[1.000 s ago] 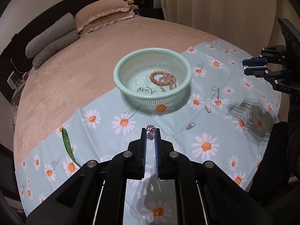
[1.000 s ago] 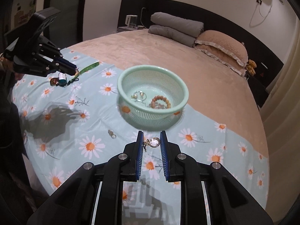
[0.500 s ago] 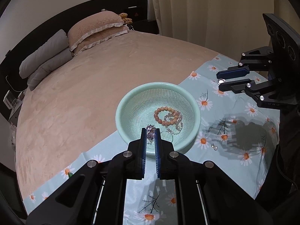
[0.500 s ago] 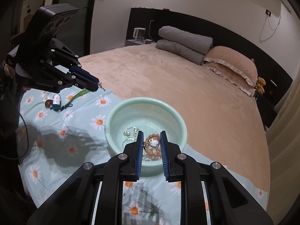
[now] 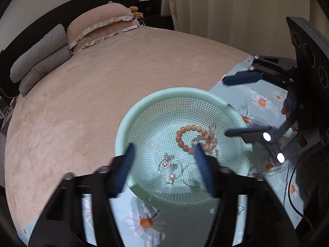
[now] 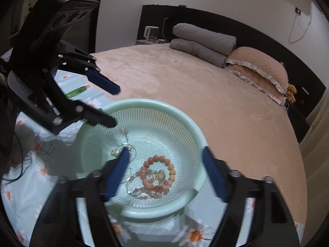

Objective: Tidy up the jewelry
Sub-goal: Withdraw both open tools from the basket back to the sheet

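Observation:
A mint-green mesh basket [image 5: 131, 123] [image 6: 191, 123] stands on a daisy-print cloth [image 5: 265, 100] on the bed. In it lie an orange bead bracelet [image 5: 181, 140] [image 6: 170, 166], a pinkish bead bracelet [image 6: 144, 191], silver hoops with a pearl [image 5: 171, 176] and a small sparkly piece [image 5: 166, 162]. My left gripper [image 5: 164, 168] is open and empty over the basket's near rim. My right gripper [image 6: 164, 170] is open and empty over the basket too; it shows in the left wrist view [image 5: 238, 105]. A small piece [image 6: 124, 132] hangs blurred below the left gripper's fingertips [image 6: 109, 121].
A small ring [image 5: 239, 210] lies on the cloth beside the basket. A green strip [image 6: 77, 91] lies on the cloth behind the left gripper. Pillows [image 5: 98, 24] and folded grey quilts [image 6: 201, 39] lie at the head of the bed. Curtains [image 5: 226, 10] hang beyond.
Both grippers moved over the basket and opened. The sparkly piece from the left gripper and the ring piece from the right gripper have left the fingers and now lie or fall in the basket.

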The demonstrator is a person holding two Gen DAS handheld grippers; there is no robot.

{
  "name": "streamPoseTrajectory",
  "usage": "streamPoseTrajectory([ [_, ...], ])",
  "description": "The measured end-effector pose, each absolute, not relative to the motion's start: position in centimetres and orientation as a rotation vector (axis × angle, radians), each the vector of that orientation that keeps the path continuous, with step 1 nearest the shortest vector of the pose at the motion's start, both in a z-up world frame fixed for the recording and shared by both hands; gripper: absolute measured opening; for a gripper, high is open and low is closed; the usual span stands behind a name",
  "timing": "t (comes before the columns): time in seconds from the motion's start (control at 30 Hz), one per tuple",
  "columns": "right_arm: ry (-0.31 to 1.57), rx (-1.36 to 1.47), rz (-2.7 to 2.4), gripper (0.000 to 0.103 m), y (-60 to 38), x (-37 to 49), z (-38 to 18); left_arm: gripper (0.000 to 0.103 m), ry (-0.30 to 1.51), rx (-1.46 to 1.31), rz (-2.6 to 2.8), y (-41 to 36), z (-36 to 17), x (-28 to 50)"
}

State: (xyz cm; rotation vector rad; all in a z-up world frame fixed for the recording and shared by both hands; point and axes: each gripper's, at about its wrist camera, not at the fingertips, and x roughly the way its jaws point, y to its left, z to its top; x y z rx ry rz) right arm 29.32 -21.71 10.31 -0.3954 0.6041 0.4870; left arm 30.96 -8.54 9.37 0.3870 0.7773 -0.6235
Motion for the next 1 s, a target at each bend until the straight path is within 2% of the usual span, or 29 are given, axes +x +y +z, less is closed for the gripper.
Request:
streamPoseTrajectory([
  [0.1,0.543,-0.362,0.477,0.087,-22.8,28.5,10.5,0.084,0.771,0.373,-0.607,-8.0,9.6,30.8],
  [0.17,0.549,-0.355,0.448,0.087,-23.2,28.2,10.7,0.094,0.758,0.387,-0.560,-7.8,9.8,30.6],
  [0.27,0.558,-0.372,0.387,0.087,-23.4,27.5,11.0,0.097,0.749,0.386,-0.518,-7.4,10.5,30.1],
  [0.63,0.548,-0.295,0.243,0.089,-24.8,21.8,13.5,0.097,0.779,0.267,-0.473,-5.6,12.0,25.4],
  [1.0,0.640,-0.209,0.168,0.089,-25.0,16.3,10.5,0.097,0.773,0.237,-0.447,-5.5,9.4,18.9],
])
